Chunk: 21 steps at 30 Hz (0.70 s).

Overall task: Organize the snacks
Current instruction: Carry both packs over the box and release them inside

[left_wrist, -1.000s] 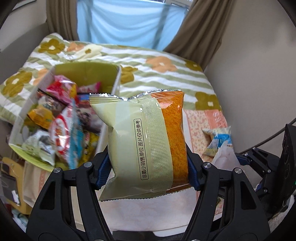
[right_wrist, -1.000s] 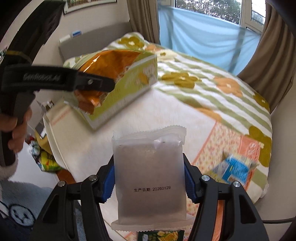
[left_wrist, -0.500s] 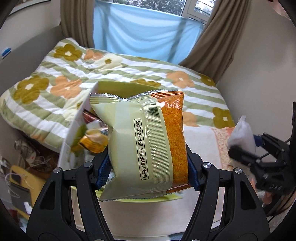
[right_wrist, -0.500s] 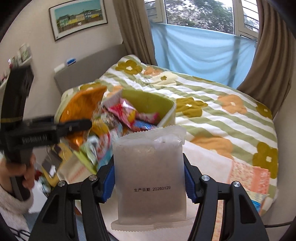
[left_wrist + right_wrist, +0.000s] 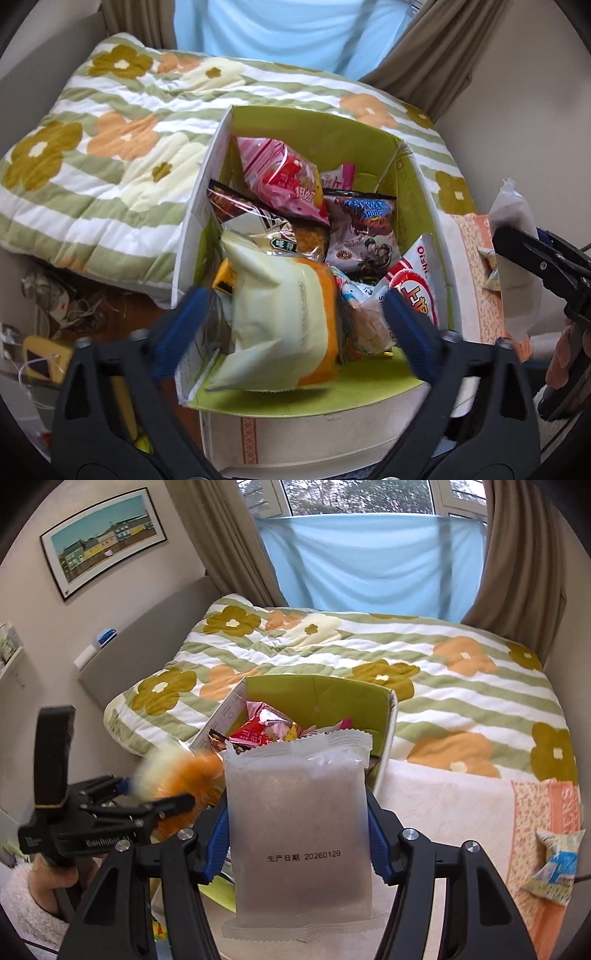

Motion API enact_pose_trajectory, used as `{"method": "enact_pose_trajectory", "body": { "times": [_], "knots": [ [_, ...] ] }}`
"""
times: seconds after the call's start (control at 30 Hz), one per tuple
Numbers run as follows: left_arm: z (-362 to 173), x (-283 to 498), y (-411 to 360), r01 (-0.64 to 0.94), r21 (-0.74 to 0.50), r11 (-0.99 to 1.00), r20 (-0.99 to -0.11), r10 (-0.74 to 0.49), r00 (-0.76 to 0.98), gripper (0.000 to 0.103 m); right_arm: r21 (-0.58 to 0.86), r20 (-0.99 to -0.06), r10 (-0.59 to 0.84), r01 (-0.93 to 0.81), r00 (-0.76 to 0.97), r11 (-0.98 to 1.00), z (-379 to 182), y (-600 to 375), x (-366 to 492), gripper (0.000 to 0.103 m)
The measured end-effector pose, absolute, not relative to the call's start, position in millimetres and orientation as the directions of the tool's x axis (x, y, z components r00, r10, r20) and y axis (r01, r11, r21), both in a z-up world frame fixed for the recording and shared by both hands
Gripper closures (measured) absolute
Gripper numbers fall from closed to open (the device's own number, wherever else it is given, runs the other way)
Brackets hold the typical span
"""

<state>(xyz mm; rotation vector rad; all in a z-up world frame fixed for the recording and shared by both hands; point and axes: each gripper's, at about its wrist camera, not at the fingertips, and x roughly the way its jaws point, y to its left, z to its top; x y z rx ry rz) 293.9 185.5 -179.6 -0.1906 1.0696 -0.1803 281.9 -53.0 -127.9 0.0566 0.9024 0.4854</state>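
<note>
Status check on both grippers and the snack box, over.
Left gripper opening, cream-and-orange packet dropping into green box. Right gripper clamps frosted packet. Box crowded; nothing blocking.

Box (image 5: 424, 177) crammed, bedspread (image 5: 110, 147) alongside open

left fingers (image 5: 181, 325) opening, yellow-orange packet (image 5: 280, 325) released — over box (image 5: 424, 206)

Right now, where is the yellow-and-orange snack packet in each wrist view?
Left wrist: yellow-and-orange snack packet low centre, between the opening left gripper fingers, over the snack box.
Right wrist: blurred orange streak, left of centre.
Shared landmark: the snack box.
</note>
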Motion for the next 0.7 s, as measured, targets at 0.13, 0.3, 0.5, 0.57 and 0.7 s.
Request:
{"method": "enact_pose_trajectory", "body": {
  "times": [0.13, 0.3, 0.5, 0.57, 0.7],
  "knots": [
    [-181.0, 291.0, 186.8, 0.060, -0.221, 0.973, -0.854, -0.223, 0.471, 0.000, 0.244, -0.756, 0.424, -0.386, 0.499, 0.889, -130.3, -40.5, 286.7, 0.045],
    [-173.8, 282.1, 186.5, 0.039, -0.189, 0.981, -0.850, -0.184, 0.493, 0.000, 0.237, -0.754, 0.446, -0.433, 0.483, 0.870, -127.1, -26.8, 297.1, 0.045],
    [-166.8, 278.9, 193.0, 0.012, -0.195, 0.981, -0.837, -0.173, 0.518, 0.000, 0.248, -0.762, 0.459, -0.450, 0.457, 0.858, -130.0, -12.0, 317.0, 0.044],
    [-164.9, 278.2, 195.0, 0.007, -0.210, 0.978, -0.832, -0.182, 0.525, 0.000, 0.253, -0.762, 0.456, -0.437, 0.459, 0.863, -134.2, -9.4, 321.8, 0.043],
    [-161.4, 273.7, 194.2, 0.009, -0.187, 0.982, -0.829, -0.163, 0.535, 0.000, 0.268, -0.764, 0.460, -0.426, 0.453, 0.864, -145.6, -9.6, 322.7, 0.007]
  ]
}}
